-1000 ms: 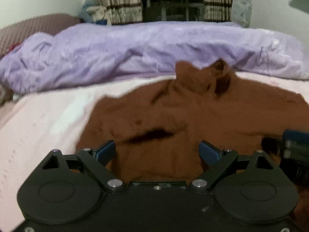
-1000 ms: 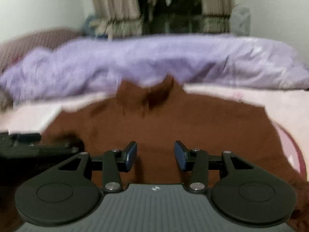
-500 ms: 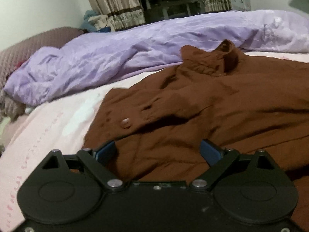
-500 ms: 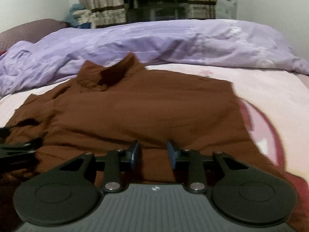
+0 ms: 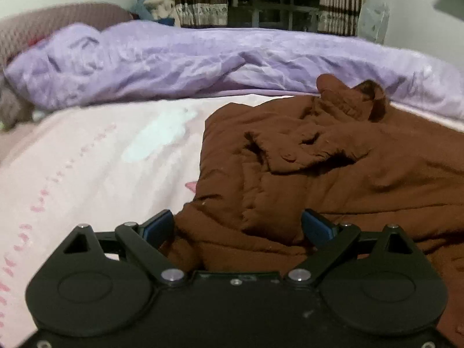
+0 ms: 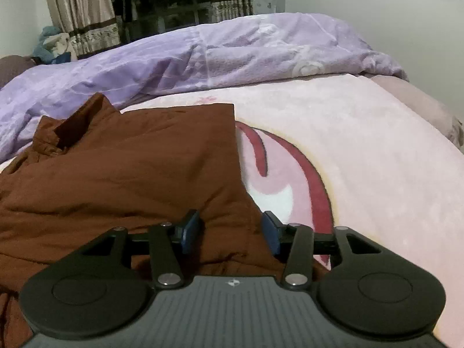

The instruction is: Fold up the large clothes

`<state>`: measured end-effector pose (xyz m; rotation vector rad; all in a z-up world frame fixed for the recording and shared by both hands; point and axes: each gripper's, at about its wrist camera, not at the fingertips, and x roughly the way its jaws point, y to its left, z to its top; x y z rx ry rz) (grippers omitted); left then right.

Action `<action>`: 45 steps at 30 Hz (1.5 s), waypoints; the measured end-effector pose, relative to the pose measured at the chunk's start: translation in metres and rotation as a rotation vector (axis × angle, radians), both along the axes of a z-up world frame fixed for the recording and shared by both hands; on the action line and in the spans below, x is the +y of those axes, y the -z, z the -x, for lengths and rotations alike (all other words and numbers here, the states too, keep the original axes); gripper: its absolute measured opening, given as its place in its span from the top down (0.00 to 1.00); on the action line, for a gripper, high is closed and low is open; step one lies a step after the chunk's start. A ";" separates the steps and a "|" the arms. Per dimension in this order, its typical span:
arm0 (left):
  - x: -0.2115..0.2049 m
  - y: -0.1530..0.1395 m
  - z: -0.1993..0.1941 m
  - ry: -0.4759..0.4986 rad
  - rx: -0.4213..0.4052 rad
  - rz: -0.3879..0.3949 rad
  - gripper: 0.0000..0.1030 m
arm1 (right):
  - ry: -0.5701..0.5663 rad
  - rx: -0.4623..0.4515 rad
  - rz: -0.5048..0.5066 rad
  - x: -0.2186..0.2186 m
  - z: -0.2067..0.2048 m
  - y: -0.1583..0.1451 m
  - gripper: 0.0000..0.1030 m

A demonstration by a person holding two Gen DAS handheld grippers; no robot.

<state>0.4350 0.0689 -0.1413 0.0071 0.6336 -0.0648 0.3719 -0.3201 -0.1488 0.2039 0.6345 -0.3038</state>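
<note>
The brown shirt point(image 5: 333, 174) lay spread on the pink bed cover point(image 5: 95, 168), its collar point(image 5: 356, 98) standing up at the far end, just short of the rumpled lilac duvet point(image 5: 203, 63) that ran across the bed behind it. The cloth was creased and bunched, thickest along the near edge. One sleeve was folded in over the body, its cuff point(image 5: 293, 156) showing a button.

The left gripper point(image 5: 237, 226) sat low over the shirt's near left edge with its jaws spread wide; brown cloth lay between the blue pads point(image 5: 158, 227) without being pressed by them.

The right wrist view showed what the left did not: the shirt's point(image 6: 139, 168) right side, a straight folded edge running away from the camera to a sharp far corner, and beyond it a dark red curved motif point(image 6: 307, 179) printed on the bed cover point(image 6: 362, 150). The right gripper point(image 6: 230, 232) stood over the near right corner of the shirt, jaws partly apart and just having opened, cloth lying between the pads point(image 6: 188, 232) but not clamped.

Only the left view showed the cuff, the sleeve and a brownish headboard point(image 5: 58, 23) at far left. Both views took in striped curtains point(image 6: 87, 14) beside a dark window at the back
</note>
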 end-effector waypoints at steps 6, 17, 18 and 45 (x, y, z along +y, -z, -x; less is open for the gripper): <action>0.025 -0.009 0.012 -0.095 -0.031 0.003 0.07 | 0.014 -0.023 0.008 0.003 0.007 -0.011 0.51; -0.066 -0.021 0.079 0.000 -0.034 -0.011 0.07 | -0.344 -0.126 -0.001 0.140 0.076 -0.030 0.50; -0.071 -0.014 0.082 0.007 -0.014 -0.012 0.07 | -0.362 -0.105 -0.005 0.146 0.076 -0.024 0.50; 0.041 0.019 0.095 -0.263 0.136 -0.149 0.07 | -0.187 -0.007 -0.090 0.007 0.135 0.010 0.77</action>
